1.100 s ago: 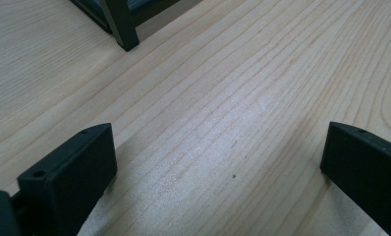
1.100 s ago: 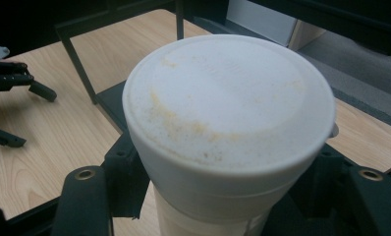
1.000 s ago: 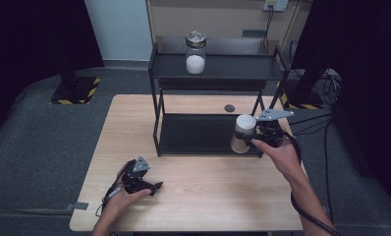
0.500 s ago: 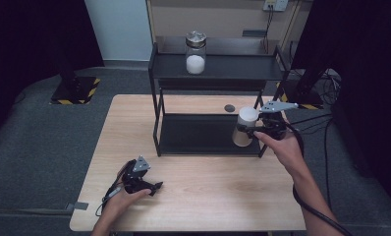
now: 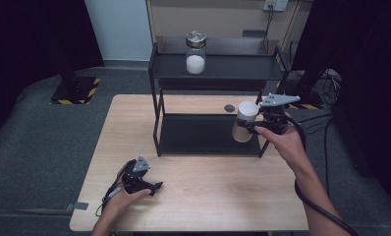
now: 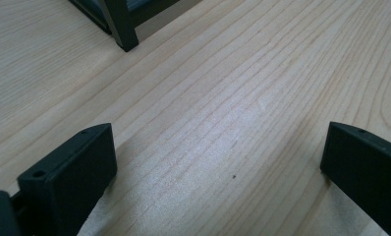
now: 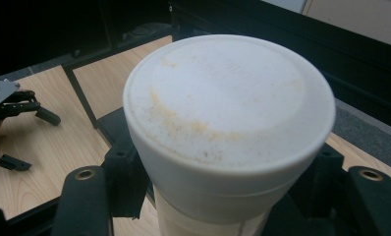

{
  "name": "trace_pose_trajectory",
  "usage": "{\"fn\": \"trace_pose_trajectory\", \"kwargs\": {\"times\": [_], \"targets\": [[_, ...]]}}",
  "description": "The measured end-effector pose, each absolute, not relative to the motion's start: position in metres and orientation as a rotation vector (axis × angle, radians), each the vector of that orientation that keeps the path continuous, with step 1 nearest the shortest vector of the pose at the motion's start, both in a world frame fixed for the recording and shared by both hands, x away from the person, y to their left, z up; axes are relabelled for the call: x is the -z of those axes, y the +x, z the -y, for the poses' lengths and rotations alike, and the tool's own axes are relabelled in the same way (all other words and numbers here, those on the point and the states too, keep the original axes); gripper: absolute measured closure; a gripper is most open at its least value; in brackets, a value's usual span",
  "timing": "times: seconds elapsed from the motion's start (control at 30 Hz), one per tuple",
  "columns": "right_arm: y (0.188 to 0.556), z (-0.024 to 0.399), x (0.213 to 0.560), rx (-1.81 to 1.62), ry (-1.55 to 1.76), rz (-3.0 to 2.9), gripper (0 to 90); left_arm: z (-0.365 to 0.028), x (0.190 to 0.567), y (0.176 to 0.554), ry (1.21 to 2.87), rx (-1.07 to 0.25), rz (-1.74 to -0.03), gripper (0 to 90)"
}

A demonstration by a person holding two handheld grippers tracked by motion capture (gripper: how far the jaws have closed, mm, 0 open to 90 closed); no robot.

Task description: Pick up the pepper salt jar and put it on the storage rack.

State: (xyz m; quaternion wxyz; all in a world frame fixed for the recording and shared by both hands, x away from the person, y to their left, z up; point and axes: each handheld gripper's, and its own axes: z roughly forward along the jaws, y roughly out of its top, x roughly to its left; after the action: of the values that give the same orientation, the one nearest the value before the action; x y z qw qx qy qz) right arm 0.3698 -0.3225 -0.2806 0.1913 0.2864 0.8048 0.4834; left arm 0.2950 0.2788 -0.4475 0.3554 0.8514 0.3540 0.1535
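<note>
high view puts our right gripper (image 5: 256,129) at centre right of the frame, jaws clamped on a white lidded cup (image 5: 244,121) held up off the surface at the right front corner of the black two-tier shelf (image 5: 218,67). we judge this to be the carry step: the cup is lifted and in transit near the rack, heading either onto the lower tier (image 5: 198,135) or up to the top one, where a glass jar with white contents (image 5: 195,52) stands upper centre. right gripper view shows the cup's lid (image 7: 228,105) filling the middle, speckled with tan stains, jaws pressed to the body beneath it. our left gripper (image 5: 143,184) rests on the wooden table (image 5: 223,196) at lower left, jaws spread wide with bare wood between them in the left gripper view, a shelf leg (image 6: 120,24) at upper left. the next move calls for keeping the cup upright and clearing the shelf's right front post (image 5: 263,142), which stands just beside the cup. the lower tier has open room across its width; the gap under the top tier looks tight for the cup's height. a small dark disc (image 5: 229,107) lies on the table behind the lower tier.
</note>
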Motion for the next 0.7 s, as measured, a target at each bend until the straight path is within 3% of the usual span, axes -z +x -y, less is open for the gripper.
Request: {"fn": "trace_pose_trajectory", "kwargs": {"times": [0.7], "targets": [[0.371, 0.327, 0.258, -1.377, 0.812, -2.27, 35.5, -0.279, 0.448, 0.295, 2.2, -0.397, -0.915, 0.0]]}}
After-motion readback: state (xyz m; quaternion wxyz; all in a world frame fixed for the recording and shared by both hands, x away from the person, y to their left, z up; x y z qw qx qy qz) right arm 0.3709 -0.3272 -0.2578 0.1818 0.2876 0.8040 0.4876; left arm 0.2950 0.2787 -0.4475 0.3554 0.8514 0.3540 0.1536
